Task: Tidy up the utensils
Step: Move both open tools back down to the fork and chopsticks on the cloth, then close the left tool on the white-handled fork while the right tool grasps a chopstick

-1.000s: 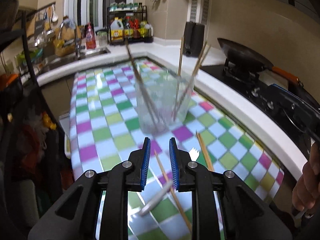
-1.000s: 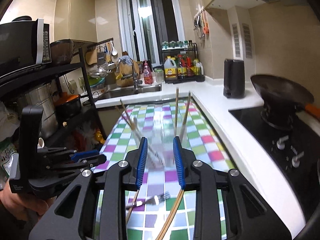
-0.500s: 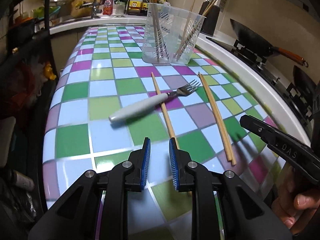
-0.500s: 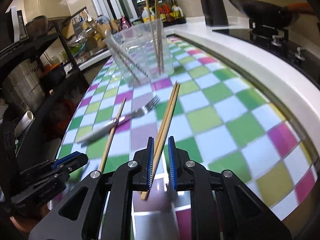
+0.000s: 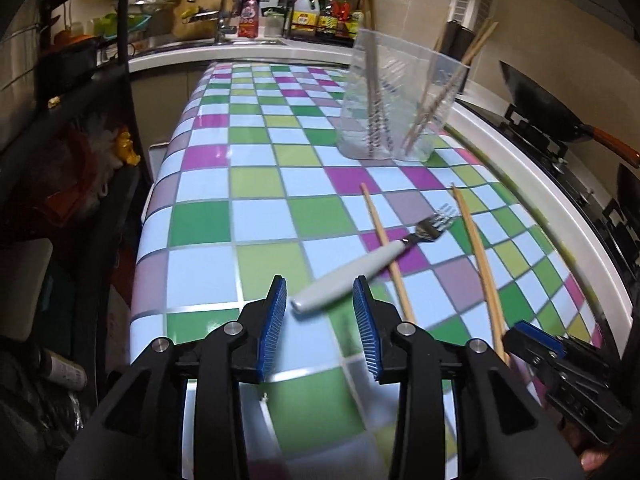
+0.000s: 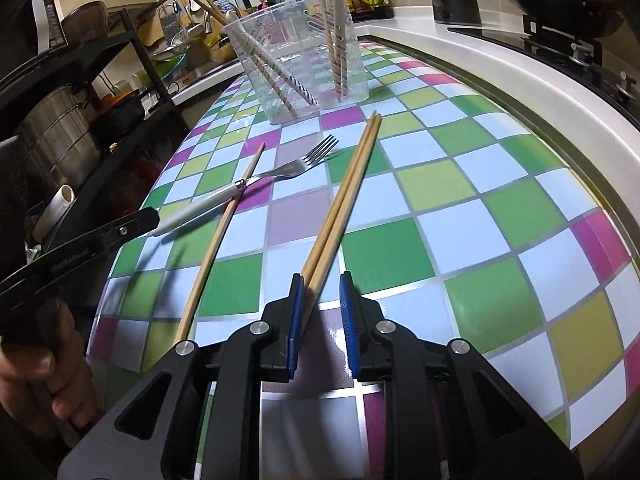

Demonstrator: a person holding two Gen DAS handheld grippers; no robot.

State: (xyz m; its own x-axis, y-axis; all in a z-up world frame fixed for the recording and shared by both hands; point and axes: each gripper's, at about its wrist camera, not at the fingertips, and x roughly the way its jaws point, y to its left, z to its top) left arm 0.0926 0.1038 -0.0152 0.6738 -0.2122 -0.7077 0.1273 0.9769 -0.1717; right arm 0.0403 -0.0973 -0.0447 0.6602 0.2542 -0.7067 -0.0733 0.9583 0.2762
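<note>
On the checkered tabletop (image 5: 256,252) a white-handled fork (image 5: 360,264) lies across a single wooden chopstick (image 5: 384,244). A chopstick pair (image 6: 348,184) lies to its right. My left gripper (image 5: 319,286) hangs low over the fork's handle end; its jaws are opening, and the handle tip sits between them without pad contact. My right gripper (image 6: 322,284) straddles the near end of the pair. Its jaws are opening slightly, the sticks lie against the left pad, and the right pad stands clear. Behind stands a clear plastic container (image 6: 300,52) with several chopsticks inside.
A white counter rim (image 5: 540,216) borders the table on the right, with a black wok (image 5: 540,108) on the stove beyond it. A dark shelf rack (image 5: 80,120) stands close to the table's left edge. The sink and bottles (image 5: 312,16) are far back.
Both grippers came down to the tabletop. The left one shifted to the fork's handle end and widened its jaws. The right one settled around the near end of the chopstick pair.
</note>
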